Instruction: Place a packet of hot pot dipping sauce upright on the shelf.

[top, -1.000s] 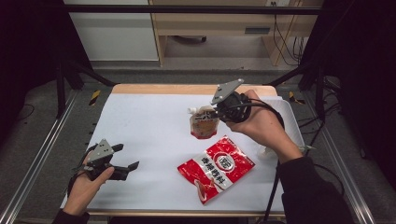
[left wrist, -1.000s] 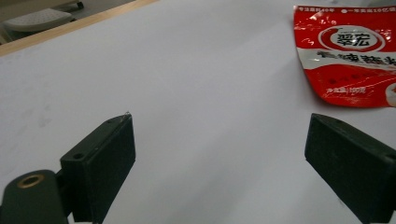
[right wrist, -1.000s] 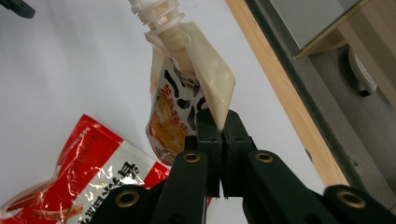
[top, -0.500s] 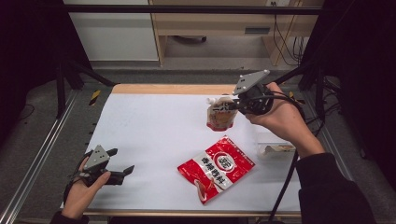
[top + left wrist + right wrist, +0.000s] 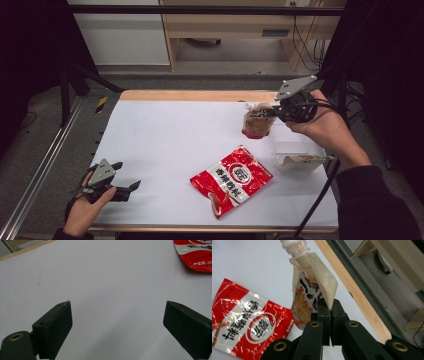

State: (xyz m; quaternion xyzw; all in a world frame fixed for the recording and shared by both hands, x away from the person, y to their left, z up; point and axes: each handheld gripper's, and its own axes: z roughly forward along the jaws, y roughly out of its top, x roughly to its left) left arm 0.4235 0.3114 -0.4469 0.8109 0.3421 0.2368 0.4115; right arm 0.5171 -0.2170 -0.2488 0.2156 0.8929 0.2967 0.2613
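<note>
Overhead, the right claw [image 5: 272,112] pinches a spouted pouch [image 5: 257,121] by its edge; lower it gently into the clear container [image 5: 300,150]. Left claw [image 5: 127,177] rests released.

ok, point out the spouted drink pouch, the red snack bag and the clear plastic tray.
Spouted drink pouch [image 5: 256,121], high view, printed front.
Red foil snack bag [image 5: 231,180], high view, white label.
Clear plastic tray [image 5: 295,148], high view, far rim.
</note>
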